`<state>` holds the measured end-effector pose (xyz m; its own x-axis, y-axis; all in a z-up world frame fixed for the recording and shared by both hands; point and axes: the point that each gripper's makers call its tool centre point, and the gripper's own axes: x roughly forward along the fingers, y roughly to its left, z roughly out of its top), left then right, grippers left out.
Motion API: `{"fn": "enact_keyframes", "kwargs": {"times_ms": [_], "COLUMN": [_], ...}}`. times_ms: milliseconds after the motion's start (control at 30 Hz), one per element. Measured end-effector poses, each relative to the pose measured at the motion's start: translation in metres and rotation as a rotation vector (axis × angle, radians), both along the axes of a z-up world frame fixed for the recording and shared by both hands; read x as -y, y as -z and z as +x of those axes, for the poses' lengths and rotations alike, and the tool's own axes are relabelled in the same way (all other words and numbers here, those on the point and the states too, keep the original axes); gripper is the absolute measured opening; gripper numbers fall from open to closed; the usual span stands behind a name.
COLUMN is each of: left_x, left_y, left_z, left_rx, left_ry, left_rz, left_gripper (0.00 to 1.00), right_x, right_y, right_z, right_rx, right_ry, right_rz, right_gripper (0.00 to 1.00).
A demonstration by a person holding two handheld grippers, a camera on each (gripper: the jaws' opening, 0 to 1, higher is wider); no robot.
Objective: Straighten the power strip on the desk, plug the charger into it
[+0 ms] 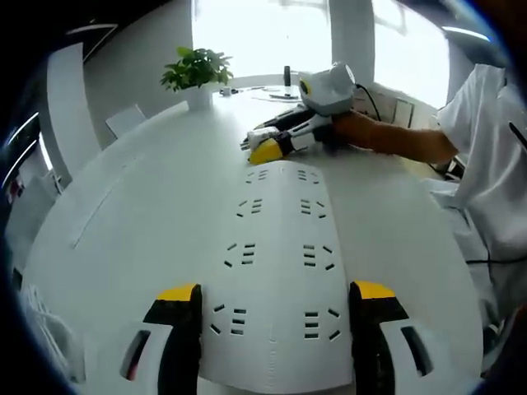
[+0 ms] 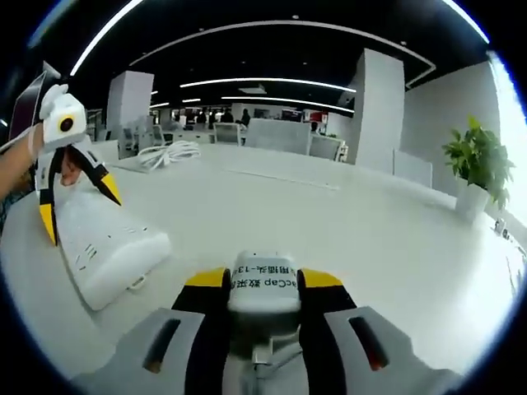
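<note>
On a white desk (image 1: 123,189), the left gripper (image 1: 276,317) straddles one end of the white power strip (image 1: 276,247), jaws wide, seemingly to steady it, while the right gripper (image 2: 251,288) clamps the white charger (image 2: 263,284) nearby, ready for plugging

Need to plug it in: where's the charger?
In the right gripper view, the charger sits clamped between the right gripper, right of the power strip.

From the left gripper view we look close along the power strip (image 1: 280,271); the right gripper view faces back, sharing that strip (image 2: 103,239) and desk (image 2: 370,222).
</note>
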<state>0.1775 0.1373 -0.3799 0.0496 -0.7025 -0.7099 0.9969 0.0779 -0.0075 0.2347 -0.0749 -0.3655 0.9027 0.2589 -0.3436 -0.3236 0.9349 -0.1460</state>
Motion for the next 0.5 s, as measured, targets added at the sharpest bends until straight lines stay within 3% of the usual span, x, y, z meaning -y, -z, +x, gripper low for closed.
{"fn": "enact_keyframes", "kwargs": {"times_ms": [500], "left_x": [-0.0001], "left_y": [0.0], "left_z": [0.0012], "left_rx": [0.0], "left_ry": [0.0], "left_rz": [-0.002], "left_gripper": [0.74], "right_x": [-0.0031], "right_y": [-0.0033], "right_z": [0.0001], "right_rx": [0.0], "right_ry": [0.004], "right_rz": [0.081], "right_gripper": [0.3]}}
